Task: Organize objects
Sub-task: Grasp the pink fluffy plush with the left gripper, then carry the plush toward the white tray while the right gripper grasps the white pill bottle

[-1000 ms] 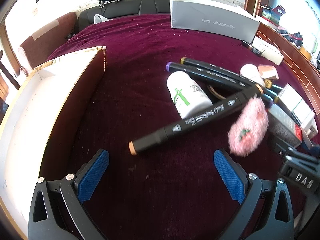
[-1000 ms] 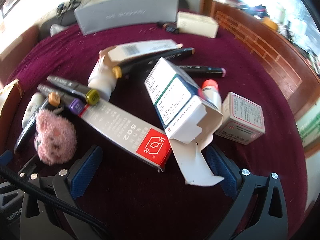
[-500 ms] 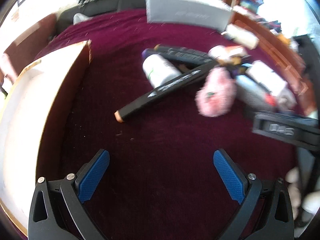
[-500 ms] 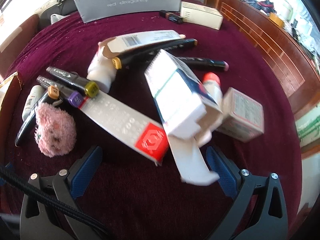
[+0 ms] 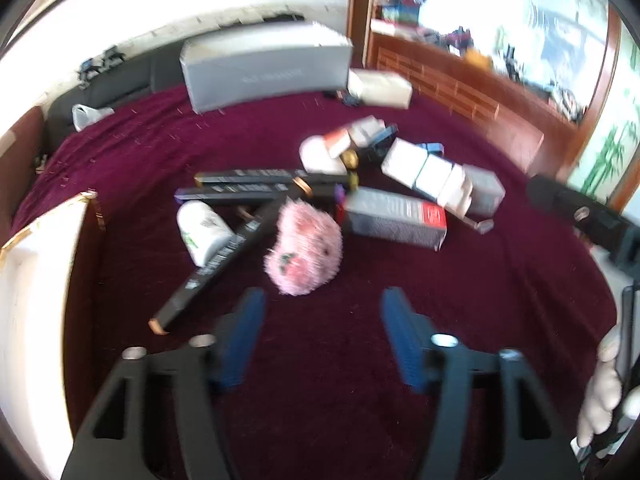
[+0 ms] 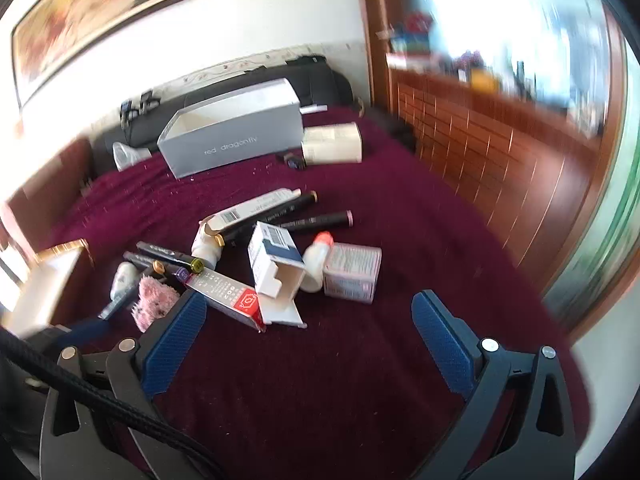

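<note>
The clutter sits in one loose heap on the dark red cloth point(image 6: 360, 380). Counted from the right wrist view, there are five black markers: three lie side by side at the left of the heap point(image 6: 168, 254), two more behind it point(image 6: 316, 220). A sixth marker point(image 5: 216, 268) shows in the left wrist view, slanting toward the camera with its tan tip nearest. There is one pink fluffy ball point(image 5: 304, 252), one white bottle with green print point(image 5: 202, 232) lying on its side against that marker, and one small bottle with an orange cap point(image 6: 316, 260). Small cartons number four in the heap: a long grey one with a red end point(image 6: 228, 294), an open white-and-blue one point(image 6: 272, 268), a squat square one point(image 6: 352, 276) and a long white one with a barcode point(image 6: 252, 210).

At the far edge stands one open grey box point(image 6: 232, 136), with a cream carton point(image 6: 332, 144) just beside it. One gold-edged cardboard box point(image 5: 36, 320) stands at the left edge.

The left gripper point(image 5: 322, 336) hangs over bare cloth just short of the pink ball; its jaws have just been closing, stand partly apart and grip nothing. The right gripper point(image 6: 308, 344) is spread wide and empty, above open cloth in front of the heap. Cloth is free to the right and near side.
</note>
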A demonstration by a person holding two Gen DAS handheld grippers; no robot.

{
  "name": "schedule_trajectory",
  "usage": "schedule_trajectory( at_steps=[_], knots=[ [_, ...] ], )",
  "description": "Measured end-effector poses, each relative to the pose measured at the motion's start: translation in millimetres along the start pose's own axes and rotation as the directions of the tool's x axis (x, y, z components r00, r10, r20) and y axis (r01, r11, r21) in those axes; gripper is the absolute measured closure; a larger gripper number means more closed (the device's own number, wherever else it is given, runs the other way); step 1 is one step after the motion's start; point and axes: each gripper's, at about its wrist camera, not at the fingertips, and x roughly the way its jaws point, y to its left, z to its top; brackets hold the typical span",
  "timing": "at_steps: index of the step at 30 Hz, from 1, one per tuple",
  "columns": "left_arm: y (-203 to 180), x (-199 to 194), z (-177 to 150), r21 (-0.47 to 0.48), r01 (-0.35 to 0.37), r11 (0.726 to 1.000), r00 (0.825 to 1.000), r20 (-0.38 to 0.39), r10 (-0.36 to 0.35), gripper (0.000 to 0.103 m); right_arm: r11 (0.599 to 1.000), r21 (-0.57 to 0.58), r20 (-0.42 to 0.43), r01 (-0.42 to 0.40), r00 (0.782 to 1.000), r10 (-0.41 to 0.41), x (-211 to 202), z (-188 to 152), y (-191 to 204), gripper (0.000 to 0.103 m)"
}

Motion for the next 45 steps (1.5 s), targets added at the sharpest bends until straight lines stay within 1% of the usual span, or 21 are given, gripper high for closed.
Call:
schedule_trajectory(
  at_steps=[3,9,12,16,17,18,19,20,21,22,24,26,30,32,34,36,39,42,43,44,45],
  knots=[
    [7,13,0,-0.035,0.019,0.999,0.999,-0.033,-0.020,0.056,0.998,0.053,-0.036,-0.027,0.999,0.029,5,-5,-16,0.000],
    [20,25,14,-0.091,0.036,0.995,0.999,-0.018,-0.038,0.056,0.998,0.040,-0.056,-0.053,0.997,0.055,8,-12,-20,0.000],
    [14,32,21,-0.064,0.014,0.998,1.000,-0.008,-0.015,0.056,0.997,0.027,-0.066,-0.072,0.995,0.074,11,-12,-15,0.000],
    [1,47,23,-0.043,-0.011,0.999,1.000,-0.026,0.010,0.056,0.996,0.013,-0.075,-0.093,0.993,0.094,12,-9,-8,0.000],
    [0,50,25,-0.047,-0.018,0.999,0.999,-0.035,0.016,0.058,0.995,0.012,-0.077,-0.099,0.992,0.100,12,-8,-8,0.000],
    [0,51,26,-0.059,-0.032,0.998,0.999,-0.037,0.030,0.068,0.995,0.013,-0.080,-0.099,0.992,0.099,13,-7,-7,0.000],
    [1,51,28,-0.065,-0.023,0.998,0.999,-0.039,0.020,0.074,0.995,0.014,-0.083,-0.095,0.992,0.096,13,-6,-7,0.000],
    [3,51,28,-0.081,0.000,0.997,0.999,-0.047,-0.004,0.075,0.996,0.014,-0.087,-0.093,0.992,0.094,13,-6,-7,0.000],
    [7,48,28,-0.109,0.028,0.994,0.998,-0.044,-0.033,0.078,0.996,0.013,-0.091,-0.091,0.992,0.092,14,-6,-7,0.000],
    [8,44,27,-0.116,0.035,0.993,0.999,-0.034,-0.039,0.078,0.996,0.011,-0.095,-0.087,0.992,0.088,14,-6,-7,0.000],
    [11,33,23,-0.123,0.012,0.992,1.000,-0.009,-0.013,0.078,0.996,0.007,-0.098,-0.086,0.991,0.087,13,-5,-7,0.000],
    [17,25,19,-0.147,0.010,0.989,1.000,-0.005,-0.011,0.078,0.997,0.005,-0.103,-0.083,0.991,0.083,13,-3,-6,0.000],
    [28,0,6,-0.185,0.032,0.982,0.999,0.009,-0.031,0.078,0.996,-0.014,-0.129,-0.090,0.988,0.088,17,4,2,0.000],
    [35,-15,-3,-0.203,0.057,0.978,0.998,0.022,-0.054,0.078,0.995,-0.038,-0.141,-0.091,0.986,0.085,19,10,7,0.000],
    [43,-28,-11,-0.215,0.074,0.974,0.997,0.029,-0.069,0.078,0.991,-0.064,-0.155,-0.118,0.982,0.107,20,18,17,0.000],
    [51,-41,-21,-0.223,0.079,0.972,0.997,0.041,-0.071,0.078,0.982,-0.093,-0.176,-0.165,0.973,0.147,22,25,29,0.000],
    [64,-61,-37,-0.223,0.035,0.974,0.998,0.062,-0.022,0.078,0.954,-0.155,-0.239,-0.256,0.947,0.215,34,32,61,0.000],
    [76,-74,-49,-0.224,0.002,0.975,0.996,0.083,0.017,0.078,0.914,-0.155,-0.346,-0.376,0.887,0.306,54,29,96,0.000],
    [80,-78,-52,-0.226,-0.006,0.974,0.996,0.087,0.026,0.078,0.897,-0.146,-0.387,-0.417,0.859,0.336,61,26,109,0.000],
    [84,-80,-55,-0.227,-0.012,0.974,0.995,0.090,0.033,0.078,0.890,-0.150,-0.404,-0.430,0.849,0.341,66,23,119,0.000],
    [89,-84,-58,-0.229,-0.016,0.973,0.995,0.092,0.038,0.078,0.890,-0.170,-0.407,-0.422,0.853,0.327,70,21,132,0.001]
  ],
)
